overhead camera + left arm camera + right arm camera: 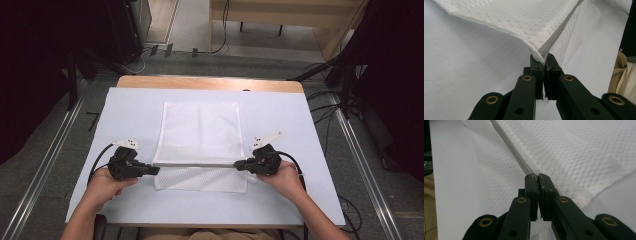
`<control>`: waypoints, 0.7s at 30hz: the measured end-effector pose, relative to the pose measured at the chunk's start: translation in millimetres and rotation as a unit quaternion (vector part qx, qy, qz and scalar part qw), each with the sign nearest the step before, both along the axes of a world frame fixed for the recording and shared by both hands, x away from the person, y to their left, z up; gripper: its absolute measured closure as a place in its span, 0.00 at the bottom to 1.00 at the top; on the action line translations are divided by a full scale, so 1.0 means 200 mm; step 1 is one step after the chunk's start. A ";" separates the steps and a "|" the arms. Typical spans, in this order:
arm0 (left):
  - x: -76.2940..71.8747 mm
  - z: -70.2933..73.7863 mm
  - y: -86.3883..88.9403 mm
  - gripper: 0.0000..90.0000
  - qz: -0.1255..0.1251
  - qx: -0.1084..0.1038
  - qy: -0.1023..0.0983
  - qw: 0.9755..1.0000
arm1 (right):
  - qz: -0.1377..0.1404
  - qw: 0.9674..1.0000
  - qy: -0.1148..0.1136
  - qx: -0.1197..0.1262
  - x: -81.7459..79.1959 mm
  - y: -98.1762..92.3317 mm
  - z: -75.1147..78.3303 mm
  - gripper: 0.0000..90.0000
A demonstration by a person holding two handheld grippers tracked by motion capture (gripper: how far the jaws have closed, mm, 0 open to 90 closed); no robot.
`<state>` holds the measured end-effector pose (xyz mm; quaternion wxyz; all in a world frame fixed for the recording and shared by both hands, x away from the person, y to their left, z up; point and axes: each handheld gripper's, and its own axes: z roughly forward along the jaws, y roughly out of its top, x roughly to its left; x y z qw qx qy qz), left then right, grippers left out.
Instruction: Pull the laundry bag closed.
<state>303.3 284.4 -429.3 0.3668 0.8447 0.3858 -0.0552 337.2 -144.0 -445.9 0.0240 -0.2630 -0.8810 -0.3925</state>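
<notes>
Lying in the middle of the high view, on the white-covered bench (300,150), is one white mesh bag (200,132), flat over most of its area, with a grey zipper (197,165) running left to right along its raised near edge. Below that edge a further strip of the same mesh lies on the bench, toward the bottom of the frame. Left hand-held gripper (156,170): lower left of centre, held in the person's left hand (107,185), jaws clamped on the left end of the zipper edge; its own view shows the mesh corner pinched between the two black pads, zipper (554,41) rising toward the upper right and fabric (519,22) spreading across the upper part of the frame. Right hand-held gripper (237,165): lower right of centre, held in the right hand (285,177), jaws clamped on the right end of the same edge; its own view shows the zipper (511,150) running off to the upper left and the mesh (579,157) spread over the right of the frame. Between the two grippers the zipper edge is stretched in a straight line, lifted slightly off the bench. A cable (97,160) trails from the left gripper.
</notes>
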 end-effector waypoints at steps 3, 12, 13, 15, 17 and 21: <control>0.00 0.00 0.00 0.98 0.001 -0.002 0.002 1.000 | -0.002 1.000 0.002 -0.002 0.00 -0.03 0.00 0.98; 0.01 -0.02 -0.01 0.98 0.004 -0.005 0.019 1.000 | -0.017 1.000 0.007 -0.005 0.00 -0.07 -0.01 0.98; 0.01 -0.02 -0.02 0.98 0.002 0.003 0.018 1.000 | -0.019 1.000 0.007 -0.008 0.00 -0.06 -0.01 0.98; 0.02 -0.02 -0.03 0.98 0.000 0.004 0.020 1.000 | -0.019 1.000 0.010 -0.012 0.00 -0.05 -0.02 0.98; 0.01 -0.02 -0.02 0.98 0.000 0.005 0.019 1.000 | -0.019 1.000 0.009 -0.014 0.00 -0.05 -0.02 0.98; 0.02 -0.03 -0.03 0.97 0.000 0.009 0.018 1.000 | -0.020 1.000 0.014 -0.011 0.01 -0.05 -0.02 0.98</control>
